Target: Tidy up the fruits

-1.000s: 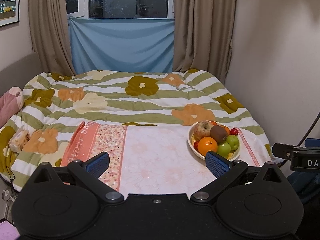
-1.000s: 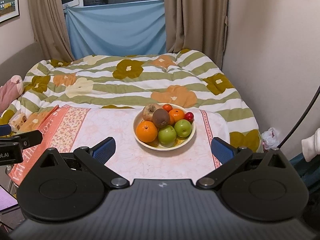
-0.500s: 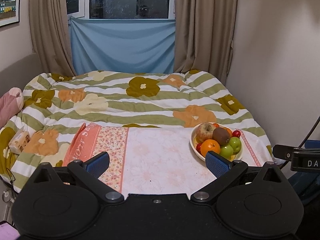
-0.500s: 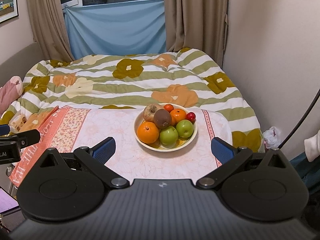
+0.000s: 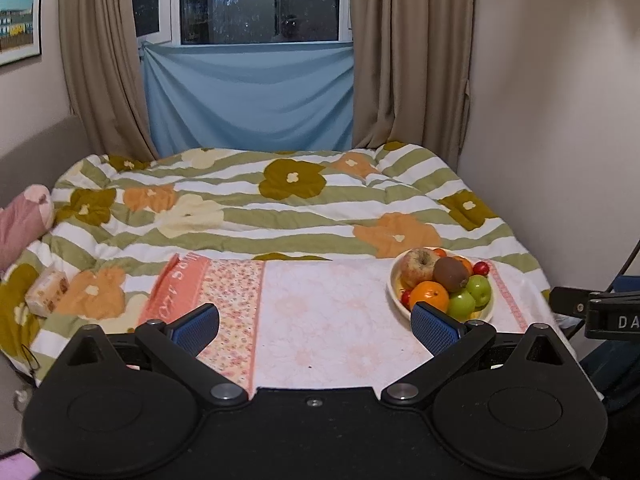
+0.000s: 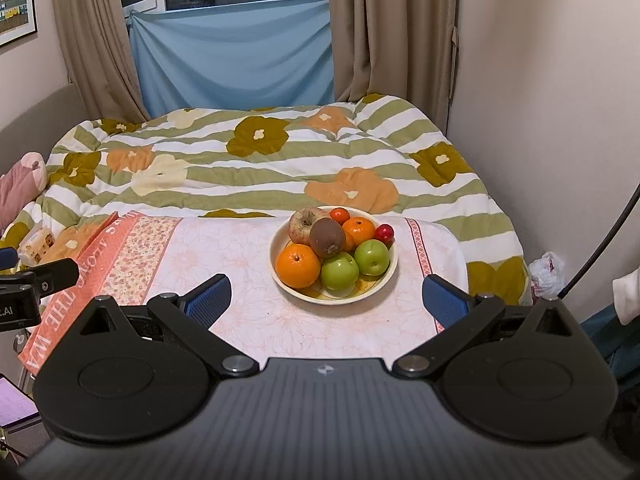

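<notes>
Fruit bowl (image 6: 385,277) is sitting centre frame, just beyond the right gripper (image 6: 327,298) — jaws spread, gripping nothing. Left gripper (image 5: 315,326) is also gaping — bowl showing at its right finger.

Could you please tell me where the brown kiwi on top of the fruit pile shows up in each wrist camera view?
Left wrist view: the kiwi sits right of centre, above the left tool's right-hand pad.
Right wrist view: the kiwi lies near the centre, above the open right tool.
Shared landmark: the cream bowl, with the large orange at its near left.
</notes>
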### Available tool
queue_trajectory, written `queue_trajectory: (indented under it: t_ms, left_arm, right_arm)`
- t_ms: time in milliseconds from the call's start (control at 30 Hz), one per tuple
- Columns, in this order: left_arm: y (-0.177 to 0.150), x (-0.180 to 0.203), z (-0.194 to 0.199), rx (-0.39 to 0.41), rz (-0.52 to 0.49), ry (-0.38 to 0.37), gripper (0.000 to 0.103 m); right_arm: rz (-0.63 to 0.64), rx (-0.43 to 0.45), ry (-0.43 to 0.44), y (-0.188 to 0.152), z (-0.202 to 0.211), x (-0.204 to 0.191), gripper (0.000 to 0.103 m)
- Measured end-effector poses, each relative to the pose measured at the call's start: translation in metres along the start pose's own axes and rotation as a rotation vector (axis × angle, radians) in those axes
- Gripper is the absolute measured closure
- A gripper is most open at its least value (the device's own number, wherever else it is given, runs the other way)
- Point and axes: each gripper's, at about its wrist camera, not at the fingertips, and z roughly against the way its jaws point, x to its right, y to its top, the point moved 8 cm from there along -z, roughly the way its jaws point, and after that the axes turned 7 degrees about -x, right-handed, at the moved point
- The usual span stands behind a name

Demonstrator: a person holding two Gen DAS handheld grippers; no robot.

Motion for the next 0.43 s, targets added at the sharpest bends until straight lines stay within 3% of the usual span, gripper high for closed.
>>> queue_trajectory:
  t_ms: [433]
  left_arm:
    - [-0.0027,-0.0031,-0.0003,0.009,0.035,0.03,0.0]
  right_arm:
    - [-0.002,0.003,0.003,0.0009,-0.0019,-0.0043,0.0]
